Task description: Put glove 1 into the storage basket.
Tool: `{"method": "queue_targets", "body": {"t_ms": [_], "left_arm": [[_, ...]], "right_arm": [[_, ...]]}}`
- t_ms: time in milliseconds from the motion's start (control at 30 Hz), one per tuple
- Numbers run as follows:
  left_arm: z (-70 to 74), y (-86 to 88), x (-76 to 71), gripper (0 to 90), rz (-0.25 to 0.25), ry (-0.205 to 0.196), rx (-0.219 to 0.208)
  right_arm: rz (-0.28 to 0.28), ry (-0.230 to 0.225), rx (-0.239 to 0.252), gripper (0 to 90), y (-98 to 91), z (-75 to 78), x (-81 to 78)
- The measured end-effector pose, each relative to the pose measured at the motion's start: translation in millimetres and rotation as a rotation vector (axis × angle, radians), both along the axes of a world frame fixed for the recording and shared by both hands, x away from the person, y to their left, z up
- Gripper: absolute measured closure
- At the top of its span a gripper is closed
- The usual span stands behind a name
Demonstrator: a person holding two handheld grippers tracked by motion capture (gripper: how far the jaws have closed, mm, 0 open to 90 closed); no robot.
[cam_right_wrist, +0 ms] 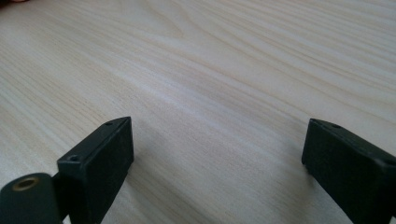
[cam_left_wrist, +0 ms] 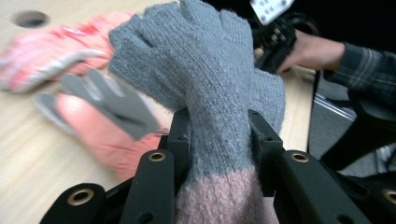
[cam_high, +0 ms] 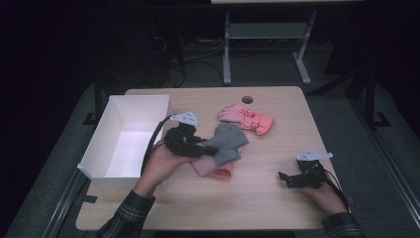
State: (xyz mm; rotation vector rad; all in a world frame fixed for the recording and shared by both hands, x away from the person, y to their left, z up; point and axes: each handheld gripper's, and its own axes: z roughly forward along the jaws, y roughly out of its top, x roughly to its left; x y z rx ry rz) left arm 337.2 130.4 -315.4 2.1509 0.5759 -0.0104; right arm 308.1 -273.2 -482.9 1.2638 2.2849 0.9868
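Beside the white box [cam_high: 130, 136], on its right, the left gripper [cam_high: 210, 148] has its jaws closed on the grey glove [cam_high: 229, 142], above the counter [cam_high: 257, 198]; to place it well, I think it should go clear over the wall before release. Right gripper [cam_high: 285, 177] rests with jaws wide open, holding nothing. I count three gloves: one grey, two pink [cam_high: 246, 118].

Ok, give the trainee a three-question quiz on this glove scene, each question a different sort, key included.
1. What does the left gripper hold?
2. True or false: the right gripper grips a glove.
3. The white box sits: A) by the left gripper, B) by the right gripper?

Key:
1. The grey knit glove, clamped just above its pink cuff.
2. False: its jaws stand open over bare table.
3. A.
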Motion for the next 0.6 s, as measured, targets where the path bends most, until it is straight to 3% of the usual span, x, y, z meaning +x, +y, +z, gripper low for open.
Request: {"method": "queue_targets", "body": {"t_ms": [233, 600], "left_arm": [[14.3, 31.9, 9.1, 67.2, 0.077, -0.008, -0.017], [25.6, 99.0, 21.9, 67.2, 0.263, -0.034, -0.048]], "right_arm": [[0.001, -0.001, 0.000, 8.4, 0.0, 0.0, 0.0], [0.000, -0.001, 0.000, 8.4, 0.0, 0.0, 0.0]]}}
